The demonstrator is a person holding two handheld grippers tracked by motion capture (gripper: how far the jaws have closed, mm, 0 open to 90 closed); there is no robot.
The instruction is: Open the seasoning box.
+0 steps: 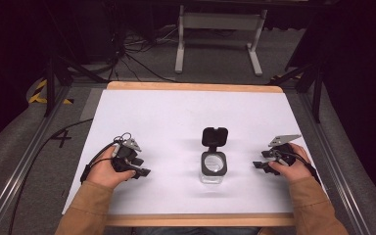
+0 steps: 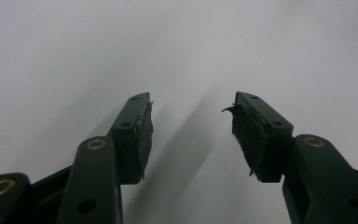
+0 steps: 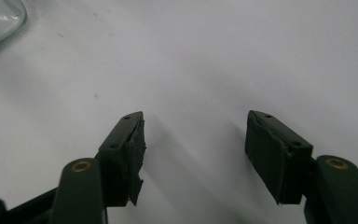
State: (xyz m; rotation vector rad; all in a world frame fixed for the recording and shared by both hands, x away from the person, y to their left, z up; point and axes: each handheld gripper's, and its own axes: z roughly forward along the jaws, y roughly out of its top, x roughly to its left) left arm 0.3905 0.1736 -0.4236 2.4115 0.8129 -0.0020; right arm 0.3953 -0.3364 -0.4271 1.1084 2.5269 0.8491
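A clear square jar (image 1: 213, 169) stands near the middle of the white table sheet (image 1: 176, 112), its black flip lid (image 1: 214, 136) swung back and standing open. My left gripper (image 1: 142, 167) rests on the sheet to the jar's left, pointing toward it, jaws open and empty. In the left gripper view, that gripper (image 2: 191, 105) has bare white sheet between its worn pads (image 2: 142, 135). My right gripper (image 1: 258, 160) lies to the jar's right, also aimed at it. In its own view, the right gripper (image 3: 196, 119) is open and empty, and a corner of the jar (image 3: 0, 18) shows at the top left.
A wooden edge (image 1: 196, 86) borders the sheet at the back and front. Metal rails (image 1: 34, 147) run along both sides of the table. Cables (image 1: 127, 54) and a white stand (image 1: 220, 29) are on the floor beyond.
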